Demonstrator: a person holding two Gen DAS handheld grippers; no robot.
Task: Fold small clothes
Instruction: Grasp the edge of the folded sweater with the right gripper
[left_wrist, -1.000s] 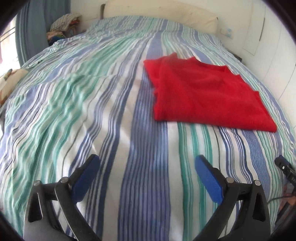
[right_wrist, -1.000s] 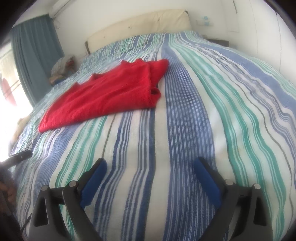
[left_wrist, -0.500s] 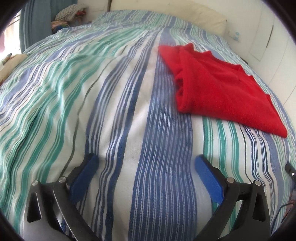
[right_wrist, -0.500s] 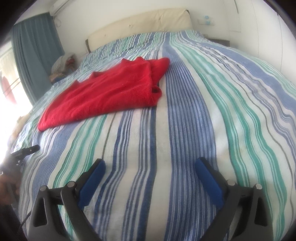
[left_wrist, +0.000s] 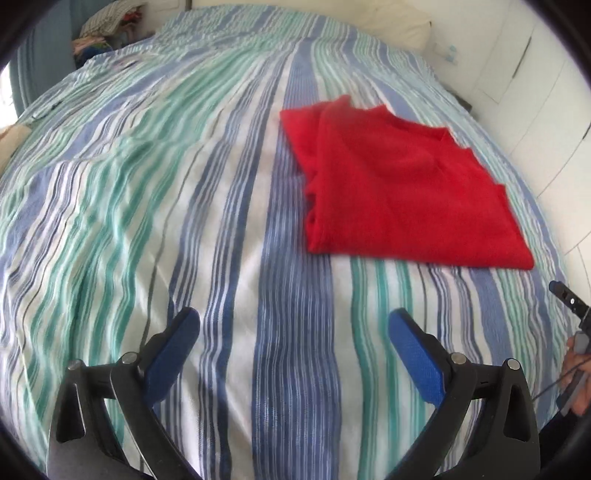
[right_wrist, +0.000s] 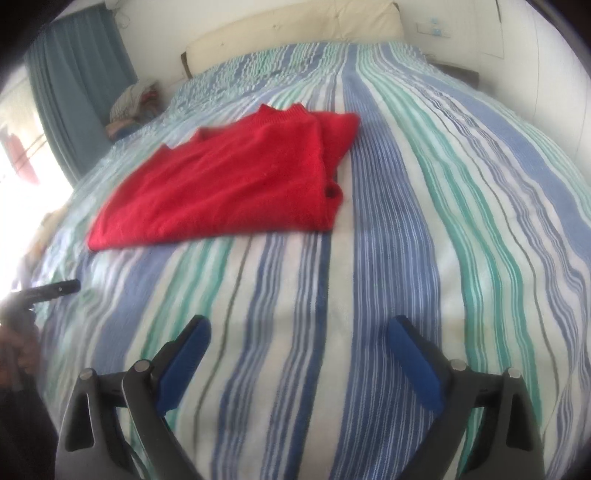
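Note:
A red garment (left_wrist: 399, 188) lies folded flat on the striped bedspread (left_wrist: 184, 206), up and to the right in the left wrist view. The right wrist view shows the same red garment (right_wrist: 236, 177) up and to the left. My left gripper (left_wrist: 293, 325) hovers open over bare bedspread, well short of the garment, with nothing between its blue pads. My right gripper (right_wrist: 298, 330) is likewise open and empty above the striped bedspread (right_wrist: 424, 221), clear of the garment. Each view catches the other gripper at its edge, held in a hand (left_wrist: 578, 373).
A cream headboard (right_wrist: 295, 40) closes the far end of the bed. A pile of clothes (right_wrist: 135, 101) sits beside the bed near a blue curtain (right_wrist: 74, 92). White wall and cupboard doors (left_wrist: 535, 74) run along the right side.
The left gripper first dipped closer to the bed, then pulled back and turned, so the garment sits lower and nearer the centre. The right gripper drifted slightly. Both stayed open.

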